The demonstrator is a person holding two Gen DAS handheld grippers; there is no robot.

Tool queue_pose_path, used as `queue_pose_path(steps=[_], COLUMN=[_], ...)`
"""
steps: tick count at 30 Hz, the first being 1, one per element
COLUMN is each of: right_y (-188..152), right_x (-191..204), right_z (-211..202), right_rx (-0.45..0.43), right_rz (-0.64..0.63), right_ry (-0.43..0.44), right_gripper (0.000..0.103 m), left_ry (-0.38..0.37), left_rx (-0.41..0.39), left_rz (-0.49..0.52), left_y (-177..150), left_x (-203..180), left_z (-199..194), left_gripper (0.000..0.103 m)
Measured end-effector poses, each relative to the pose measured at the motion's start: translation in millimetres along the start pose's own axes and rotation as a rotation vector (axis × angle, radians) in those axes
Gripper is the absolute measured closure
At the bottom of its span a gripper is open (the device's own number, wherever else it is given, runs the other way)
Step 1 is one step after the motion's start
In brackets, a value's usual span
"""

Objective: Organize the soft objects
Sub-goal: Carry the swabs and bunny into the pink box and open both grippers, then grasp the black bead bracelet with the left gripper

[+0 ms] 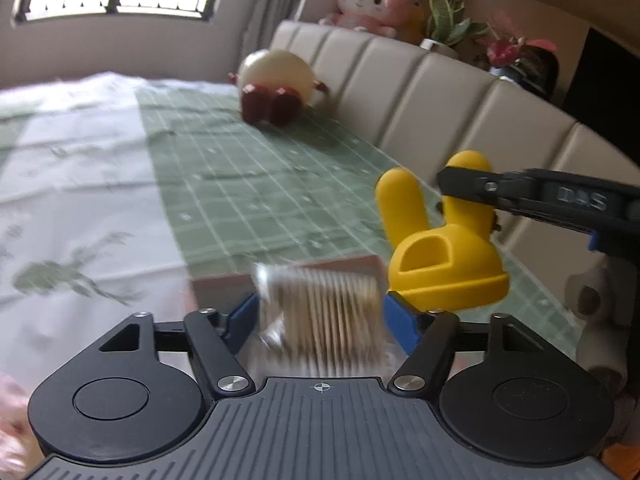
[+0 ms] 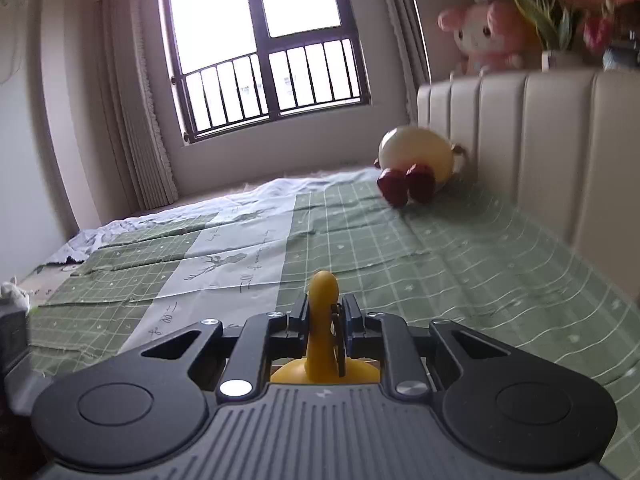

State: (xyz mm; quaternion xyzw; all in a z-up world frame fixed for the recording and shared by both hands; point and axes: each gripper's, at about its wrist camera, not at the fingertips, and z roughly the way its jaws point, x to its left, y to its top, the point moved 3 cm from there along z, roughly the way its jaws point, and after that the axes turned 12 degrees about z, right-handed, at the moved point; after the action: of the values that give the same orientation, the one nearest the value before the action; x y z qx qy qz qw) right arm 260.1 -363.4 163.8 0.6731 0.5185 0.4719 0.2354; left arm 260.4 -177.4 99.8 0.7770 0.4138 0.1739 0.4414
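- Right tool [image 2: 324, 320]: clamped on one ear of a yellow rabbit-eared toy [image 2: 322, 300]; the ear tip stands above the jaws. In the left wrist view the same tool [image 1: 452, 186] enters from 3 o'clock and holds the toy [image 1: 440, 240] above the bed.
- Left tool [image 1: 320, 314]: jaws set wide, blue pads [image 1: 402, 326] on either side of a blurred, ribbed beige object [image 1: 324, 304]; whether the pads press on it I cannot tell.
- Bed [image 2: 460, 248]: green checked cover with a white panel.
- Round cream plush with dark red feet [image 2: 416, 164]: on the bed at 1 o'clock from the right tool, against the padded headboard [image 2: 560, 128].
- Pink plush [image 2: 488, 36]: on the ledge above the headboard, beside potted plants [image 2: 552, 28].
- Window [image 2: 260, 40]: at 11 o'clock, barred.
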Motion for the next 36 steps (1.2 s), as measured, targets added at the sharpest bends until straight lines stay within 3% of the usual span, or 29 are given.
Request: queue_pose_path(steps=[4, 8, 10, 17, 23, 28, 32, 36], right_y=[-16, -42, -50, -47, -84, -131, -168, -204], right_x=[-13, -22, -25, -33, 4, 48, 82, 107], right_z=[33, 40, 26, -43, -80, -87, -86, -77], right_rx=[0.058, 0.163, 0.138, 0.015, -0.021, 0.003, 0.057, 0.131], right_rz=[0.043, 0.016, -0.025, 0.035, -0.073, -0.195, -0.245, -0.255], right_ry=[-0.007, 0.016, 0.003, -0.010, -0.028, -0.009, 0.041, 0.073], right_gripper=[0.087, 0.077, 0.069, 0.052, 0.041, 0.039, 0.037, 0.037], left_ry=[0.007, 0.016, 0.021, 0.000, 0.043, 0.258, 0.429, 0.544], left_rx=[-0.048, -0.143, -0.166, -0.179, -0.201, -0.276, -0.290, -0.223], left_rz=[-0.025, -0.106, -0.106, -0.115, -0.080, -0.067, -0.224, -0.354], left_y=[-2, 1, 3, -22, -69, -105, -138, -178], left_x=[8, 15, 14, 5, 6, 45, 105, 148], left_z=[-10, -32, -44, -86, -153, -232, -290, -316], left_gripper=[0.037, 0.037, 0.037, 0.037, 0.037, 0.036, 0.036, 0.036])
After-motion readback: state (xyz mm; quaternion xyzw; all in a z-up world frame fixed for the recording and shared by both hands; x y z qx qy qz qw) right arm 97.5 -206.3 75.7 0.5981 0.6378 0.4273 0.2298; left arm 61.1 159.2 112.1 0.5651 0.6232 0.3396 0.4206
